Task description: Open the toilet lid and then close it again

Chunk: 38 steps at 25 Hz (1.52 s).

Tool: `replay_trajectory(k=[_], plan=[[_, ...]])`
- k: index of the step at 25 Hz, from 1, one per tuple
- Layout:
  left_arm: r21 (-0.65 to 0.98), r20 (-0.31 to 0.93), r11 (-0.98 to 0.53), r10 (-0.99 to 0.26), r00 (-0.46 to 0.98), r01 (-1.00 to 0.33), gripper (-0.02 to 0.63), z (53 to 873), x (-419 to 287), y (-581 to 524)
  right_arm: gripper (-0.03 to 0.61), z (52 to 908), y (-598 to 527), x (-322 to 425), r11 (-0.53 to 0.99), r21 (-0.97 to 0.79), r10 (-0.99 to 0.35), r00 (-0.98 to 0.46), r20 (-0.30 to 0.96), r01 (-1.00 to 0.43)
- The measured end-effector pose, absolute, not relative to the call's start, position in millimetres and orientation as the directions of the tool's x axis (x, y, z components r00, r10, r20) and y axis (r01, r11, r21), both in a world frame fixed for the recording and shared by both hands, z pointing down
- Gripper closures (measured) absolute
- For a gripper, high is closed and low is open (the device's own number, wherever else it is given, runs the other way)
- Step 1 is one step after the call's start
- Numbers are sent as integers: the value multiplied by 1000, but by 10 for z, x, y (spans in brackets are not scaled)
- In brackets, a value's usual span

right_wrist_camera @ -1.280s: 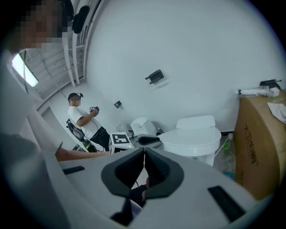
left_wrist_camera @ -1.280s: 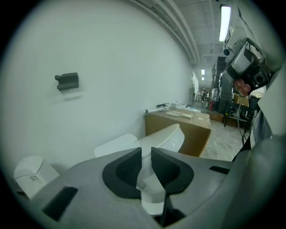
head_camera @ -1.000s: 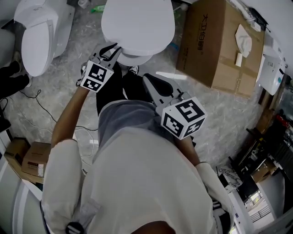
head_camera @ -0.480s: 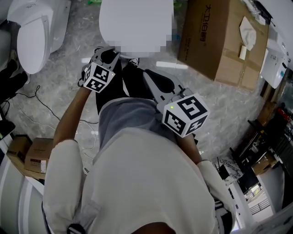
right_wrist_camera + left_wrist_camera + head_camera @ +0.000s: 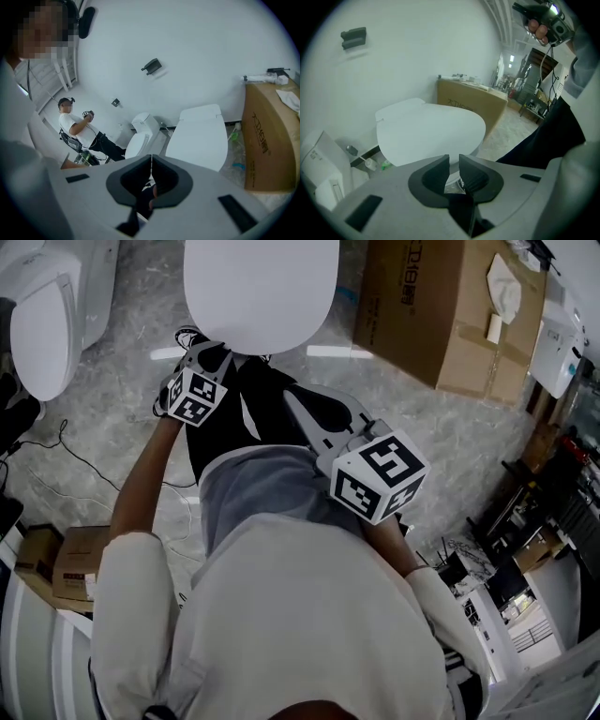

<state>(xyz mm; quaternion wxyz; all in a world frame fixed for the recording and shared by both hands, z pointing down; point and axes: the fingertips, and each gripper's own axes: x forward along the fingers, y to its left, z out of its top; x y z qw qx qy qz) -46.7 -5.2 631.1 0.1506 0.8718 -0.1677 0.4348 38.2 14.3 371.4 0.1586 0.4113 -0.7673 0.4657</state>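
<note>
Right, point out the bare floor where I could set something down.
Bare floor lies between the closed toilet lid and the second toilet on the left, and below the cardboard box. The strip between lid and box is narrow; cable and small boxes crowd the lower left.

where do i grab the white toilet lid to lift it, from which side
Grip the front lip of the white oval plastic toilet lid, coming from the near side. It lies flat and shut, apparently hinged at the far end, so the front lip likely gives most leverage; the left gripper is nearest.
</note>
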Motion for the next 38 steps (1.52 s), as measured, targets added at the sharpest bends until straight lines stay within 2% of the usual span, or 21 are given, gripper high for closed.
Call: replay_trajectory(k=[9, 18, 32, 38], plan=[[196, 854, -868, -77, 514, -456, 577, 7123, -511, 128, 568, 4013, 352, 306, 161, -628, -402, -632, 663, -761], [196, 891, -836, -66, 448, -512, 594, 7762, -549, 140, 568, 4236, 523, 194, 162, -635, -326, -649, 688, -755], [210, 923, -834, -3, 385, -510, 598, 8119, -538, 154, 568, 4443, 595, 408, 74, -624, -343, -607, 717, -778], [286, 926, -787, 81, 367, -546, 600, 8141, -577, 148, 568, 4406, 485, 439, 90, -613, -372, -597, 710, -785]])
